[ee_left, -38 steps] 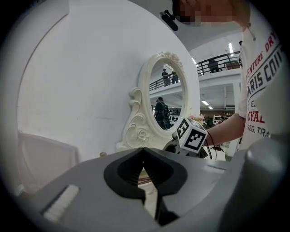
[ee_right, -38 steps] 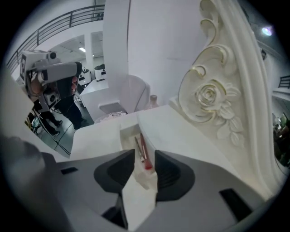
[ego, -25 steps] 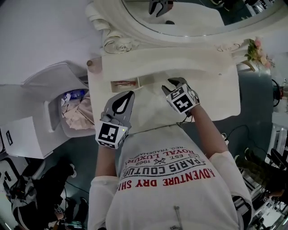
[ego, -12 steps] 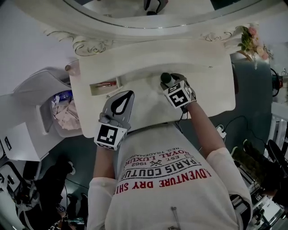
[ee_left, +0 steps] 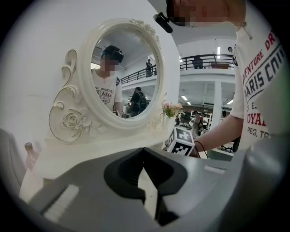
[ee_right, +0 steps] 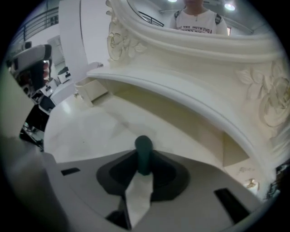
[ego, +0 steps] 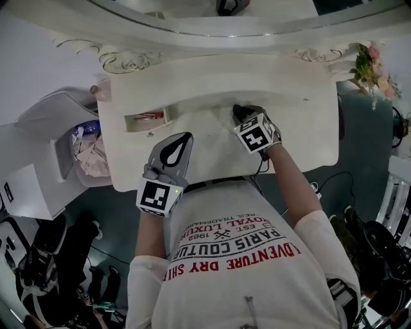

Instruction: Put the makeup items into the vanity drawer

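- right gripper (ee_right: 144, 168) just clamped onto the dark green tube (ee_right: 143, 147), which pokes out past its jaws, low over the surface (ego: 212, 154)
- open drawer (ego: 131, 123) sits off to its left (left gripper (ego: 186, 137), jaws together and empty, is nearer)

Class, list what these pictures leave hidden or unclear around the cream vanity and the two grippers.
- Dark green round-tipped stick: right gripper view; the right gripper, whose jaws have just been closing onto it, hides its lower end.
- Small open cream drawer: head view; reddish contents too small to name.
- Oval white-framed mirror: head view; the top edge cuts it off.
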The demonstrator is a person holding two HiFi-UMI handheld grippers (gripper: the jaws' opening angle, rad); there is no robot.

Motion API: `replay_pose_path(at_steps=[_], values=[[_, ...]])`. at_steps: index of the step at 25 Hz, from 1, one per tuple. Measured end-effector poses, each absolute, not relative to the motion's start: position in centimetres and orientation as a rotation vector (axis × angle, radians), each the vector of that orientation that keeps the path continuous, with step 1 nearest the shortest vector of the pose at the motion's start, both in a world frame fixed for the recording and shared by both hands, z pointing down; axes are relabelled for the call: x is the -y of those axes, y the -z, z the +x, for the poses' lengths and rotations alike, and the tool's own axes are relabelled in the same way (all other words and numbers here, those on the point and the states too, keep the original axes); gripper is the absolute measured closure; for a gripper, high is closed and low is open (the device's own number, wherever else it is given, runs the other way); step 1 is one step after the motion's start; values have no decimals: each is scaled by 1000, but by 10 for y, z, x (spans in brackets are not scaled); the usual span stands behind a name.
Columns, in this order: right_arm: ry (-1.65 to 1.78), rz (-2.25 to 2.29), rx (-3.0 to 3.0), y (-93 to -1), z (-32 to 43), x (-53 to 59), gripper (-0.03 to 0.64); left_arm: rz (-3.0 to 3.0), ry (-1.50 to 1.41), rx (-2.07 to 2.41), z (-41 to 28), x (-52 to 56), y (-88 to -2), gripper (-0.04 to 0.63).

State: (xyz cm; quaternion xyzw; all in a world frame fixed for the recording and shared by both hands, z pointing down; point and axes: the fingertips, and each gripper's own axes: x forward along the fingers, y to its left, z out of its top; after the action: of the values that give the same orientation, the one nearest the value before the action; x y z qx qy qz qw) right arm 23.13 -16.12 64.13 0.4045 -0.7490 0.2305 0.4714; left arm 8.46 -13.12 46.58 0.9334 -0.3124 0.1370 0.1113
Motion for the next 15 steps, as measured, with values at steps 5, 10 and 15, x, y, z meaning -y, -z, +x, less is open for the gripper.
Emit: replay_pose_path(at_steps=[5,10,15], values=[[-509,969,1809,-640,236,160,558,2739,-400,942,84,130,-465,584],[-457,959,1849,-618,217,162,558,2751,-385,964,78,130,-453,584],[-440,990,1936,-580,181,171,558,2765,-372,978,57,127,-431,584]])
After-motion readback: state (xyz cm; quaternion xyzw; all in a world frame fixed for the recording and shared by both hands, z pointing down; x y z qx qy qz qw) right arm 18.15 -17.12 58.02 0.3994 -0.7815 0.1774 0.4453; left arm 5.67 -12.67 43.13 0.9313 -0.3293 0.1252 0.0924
